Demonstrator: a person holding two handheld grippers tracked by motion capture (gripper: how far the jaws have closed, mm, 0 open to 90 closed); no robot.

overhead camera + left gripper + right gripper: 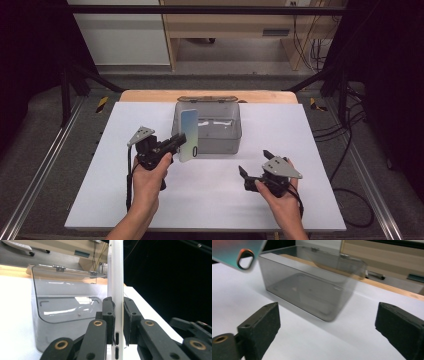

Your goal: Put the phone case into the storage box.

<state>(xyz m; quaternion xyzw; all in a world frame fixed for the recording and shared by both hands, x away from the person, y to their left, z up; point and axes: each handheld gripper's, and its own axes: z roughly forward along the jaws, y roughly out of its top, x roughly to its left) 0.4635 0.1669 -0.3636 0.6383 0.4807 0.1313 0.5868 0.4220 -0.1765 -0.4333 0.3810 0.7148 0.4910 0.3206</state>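
The left gripper (176, 141) is clamped on the lower end of a phone case (189, 135), held upright at centre frame against the grey box (220, 137). The right gripper (255, 165), lower right, stands apart, empty, above the table (300, 130).

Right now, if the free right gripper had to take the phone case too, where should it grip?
Probably the upper edge of the phone case, approached from its right: it stands upright, and the left gripper already clamps its lower part across the thin faces.
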